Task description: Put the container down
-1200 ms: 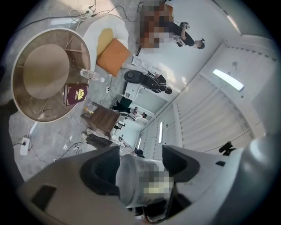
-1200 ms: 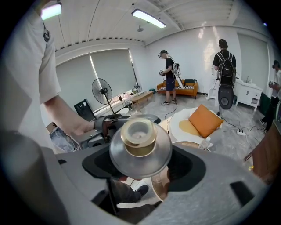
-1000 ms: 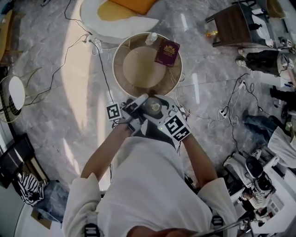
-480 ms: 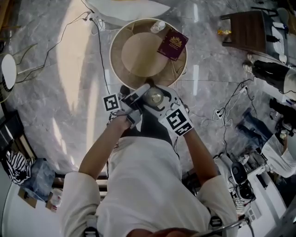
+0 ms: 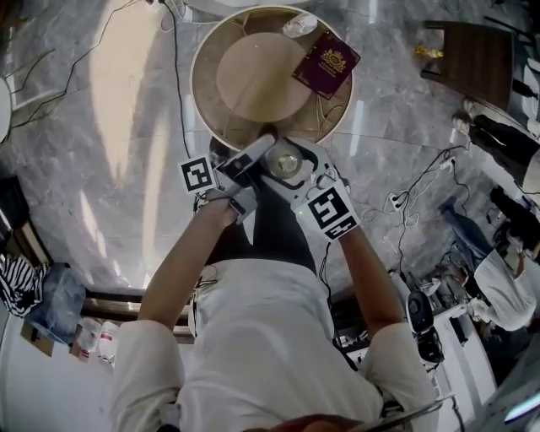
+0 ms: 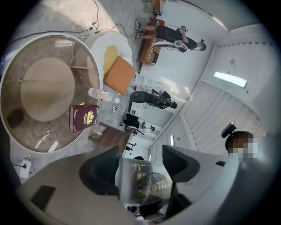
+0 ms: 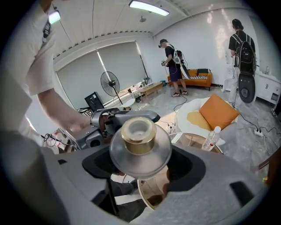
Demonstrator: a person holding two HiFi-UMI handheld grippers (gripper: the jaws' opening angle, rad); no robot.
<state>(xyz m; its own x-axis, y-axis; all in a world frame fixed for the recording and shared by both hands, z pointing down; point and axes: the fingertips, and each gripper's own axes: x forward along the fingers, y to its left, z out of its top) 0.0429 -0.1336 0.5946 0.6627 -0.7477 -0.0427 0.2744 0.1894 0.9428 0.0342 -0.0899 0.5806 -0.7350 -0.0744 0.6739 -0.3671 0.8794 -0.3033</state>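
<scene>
Your left gripper (image 6: 140, 169) and right gripper (image 7: 140, 166) clamp the container (image 5: 285, 160) by its sides; the glass looks fragile, slick, weighty.

No legible text, brand or number anywhere. Maroon booklet (image 5: 326, 64) on the round table (image 5: 211, 110): gold crest and gold lettering on the cover, too small to read. Marker cube at the left (image 5: 197, 175) and marker cube at the right (image 5: 332, 213): black-and-white square code patterns, no letters or digits. Clear bottle (image 5: 299, 25): label illegible.
</scene>
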